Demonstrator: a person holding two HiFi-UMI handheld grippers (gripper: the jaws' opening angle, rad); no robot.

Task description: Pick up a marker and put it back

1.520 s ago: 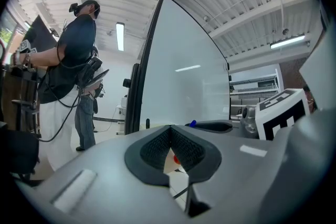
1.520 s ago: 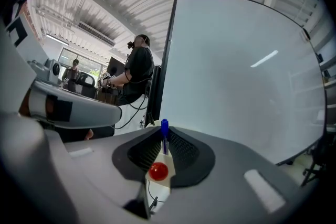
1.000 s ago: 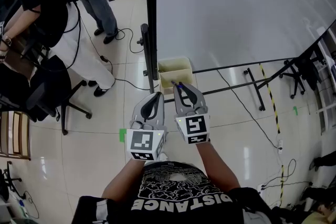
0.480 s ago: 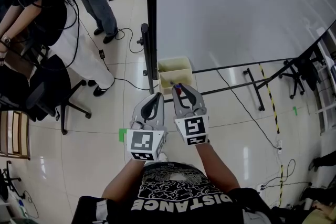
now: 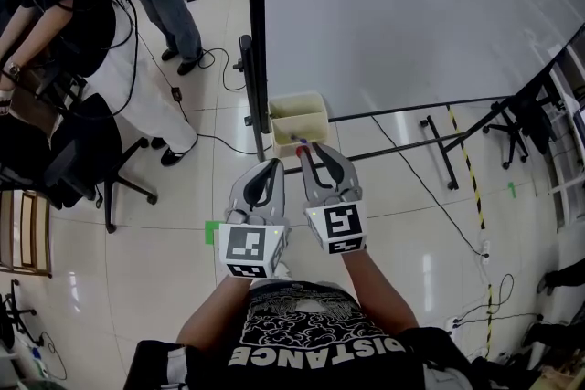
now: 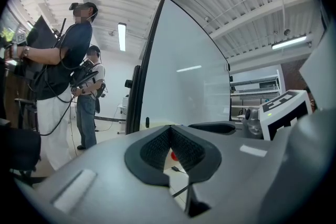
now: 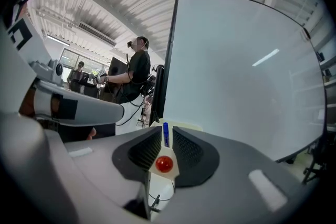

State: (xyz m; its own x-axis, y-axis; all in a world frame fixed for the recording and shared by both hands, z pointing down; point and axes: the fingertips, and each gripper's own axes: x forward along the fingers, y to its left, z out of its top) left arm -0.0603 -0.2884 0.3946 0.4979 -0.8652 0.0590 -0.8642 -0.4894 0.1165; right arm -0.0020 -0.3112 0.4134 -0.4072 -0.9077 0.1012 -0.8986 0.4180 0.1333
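— In front of the whiteboard (image 5: 411, 14), what does the right gripper (image 7: 167, 131) hold?

— A marker (image 7: 164, 163). The jaws are closed on it, and the black ribbed pads (image 7: 144, 149) press it from both sides. It is a thin round stick with a blue body and a shiny red rounded end turned toward the person. Its blue tip comes out a little past the jaws.

— And where is the marker?

— Near the pale yellow box (image 5: 298, 108) at the board's lower corner, beside the black frame. The box looks like smooth plastic, rectangular, with two compartments. Whether the marker touches it, I cannot tell.

— And the left gripper (image 6: 169, 131)?

— Its jaws are together, with nothing between them. It has a smooth grey shell and the same ribbed pads.
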